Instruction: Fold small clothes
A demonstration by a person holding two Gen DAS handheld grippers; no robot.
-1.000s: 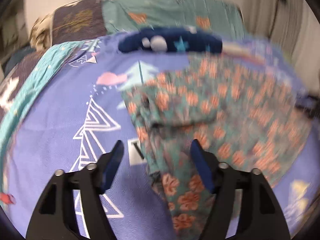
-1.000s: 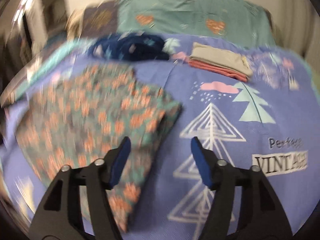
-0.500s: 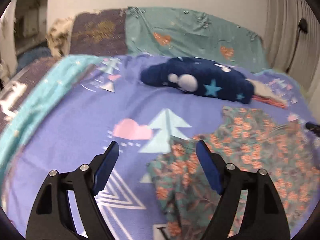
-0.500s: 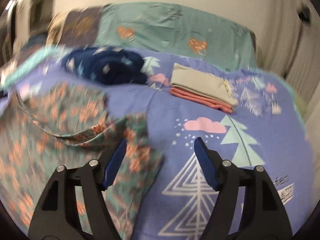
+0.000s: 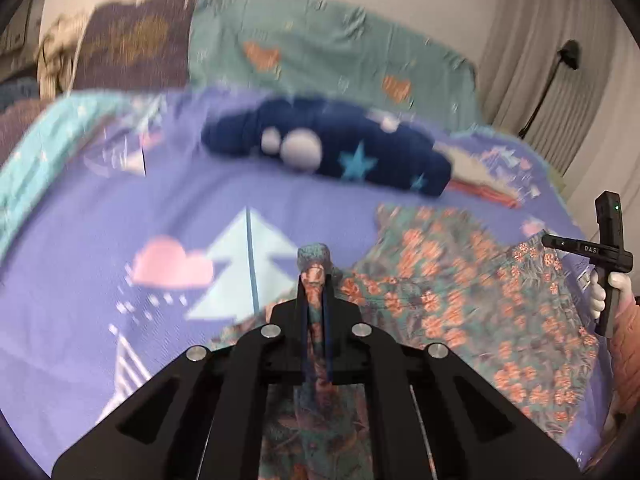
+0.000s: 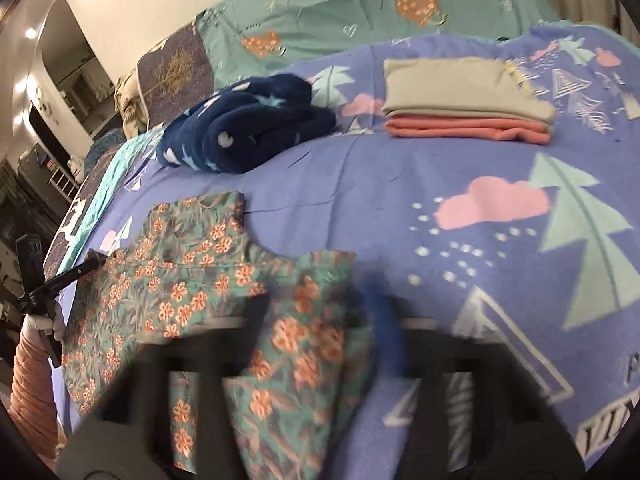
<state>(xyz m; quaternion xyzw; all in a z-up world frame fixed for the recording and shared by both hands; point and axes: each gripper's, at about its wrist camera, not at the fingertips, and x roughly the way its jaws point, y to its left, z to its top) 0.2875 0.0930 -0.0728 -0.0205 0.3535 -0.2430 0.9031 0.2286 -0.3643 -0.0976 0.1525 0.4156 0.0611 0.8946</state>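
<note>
Pinching a bunched ridge of the floral garment (image 5: 460,300), the left gripper (image 5: 316,276) was clamped on it, with a knob of thin woven cloth sticking up past the tips of its black fingers. The garment, teal with small orange blossoms, lay spread and rumpled across the middle of the bedspread (image 5: 80,260), a smooth lilac cotton printed with pale triangles, mint fir trees and pink clouds.

The right gripper (image 6: 320,320) was closing. Its fingers were smeared by motion blur, but they seemed to stand either side of the garment's near corner, with the cloth between them and the blue pad (image 6: 386,332) just off the hem.

In the left wrist view a hand (image 5: 600,292) in a white glove, its sleeve (image 5: 628,340) a ribbed salmon knit, gripped the other tool's black handle at the garment's far edge.

Beyond the garment sat a navy fleece bundle (image 5: 320,152), plush and lumpy, dotted with white spots and blue stars. Near it lay a flat, square-edged folded stack (image 6: 464,96), grey over coral. A teal pillow (image 5: 320,52) with orange hearts stood against the wall.
</note>
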